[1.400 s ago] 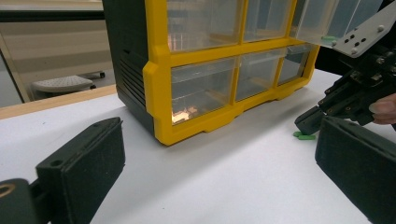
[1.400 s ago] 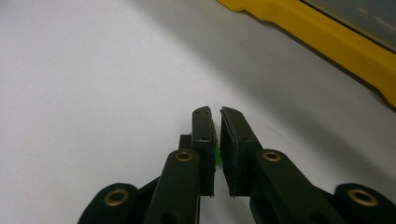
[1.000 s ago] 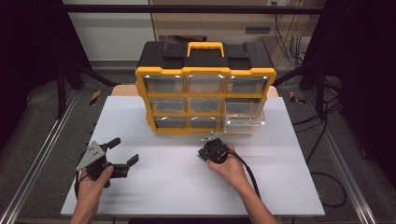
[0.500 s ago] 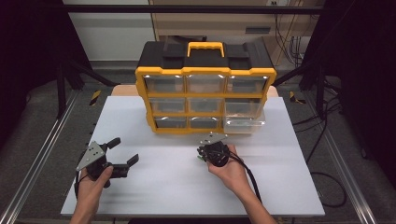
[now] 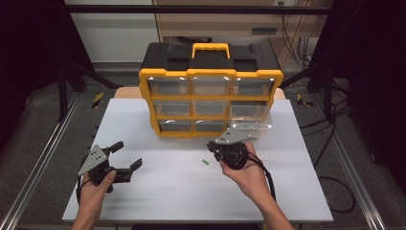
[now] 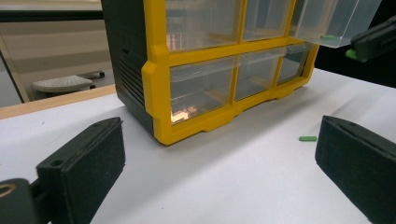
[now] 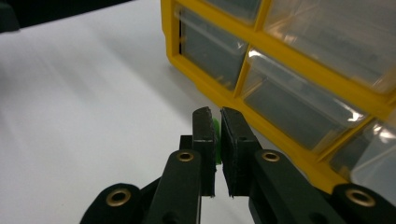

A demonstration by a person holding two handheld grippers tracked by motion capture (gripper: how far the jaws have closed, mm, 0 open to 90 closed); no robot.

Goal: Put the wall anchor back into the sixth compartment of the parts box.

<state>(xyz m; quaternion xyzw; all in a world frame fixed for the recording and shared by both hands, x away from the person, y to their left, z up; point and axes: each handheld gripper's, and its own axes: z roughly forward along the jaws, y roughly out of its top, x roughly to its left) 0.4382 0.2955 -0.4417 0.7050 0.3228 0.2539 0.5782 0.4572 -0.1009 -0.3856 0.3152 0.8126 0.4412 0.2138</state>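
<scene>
Two grippers are over the white worktop (image 5: 158, 120), before a yellow-and-black drawer cabinet (image 5: 210, 88) that stands at its far edge. One clear drawer (image 5: 249, 112) at the cabinet's right side is pulled out. The right gripper (image 7: 216, 135), just below that drawer, has its jaws clenched on a small green piece (image 7: 216, 133). Another green piece (image 5: 205, 162) lies on the worktop near its middle. The left gripper (image 5: 125, 155), near the front left corner, has its jaws spread wide, holding nothing.

no readable text, labels, brands or numbers on anything in these views
</scene>
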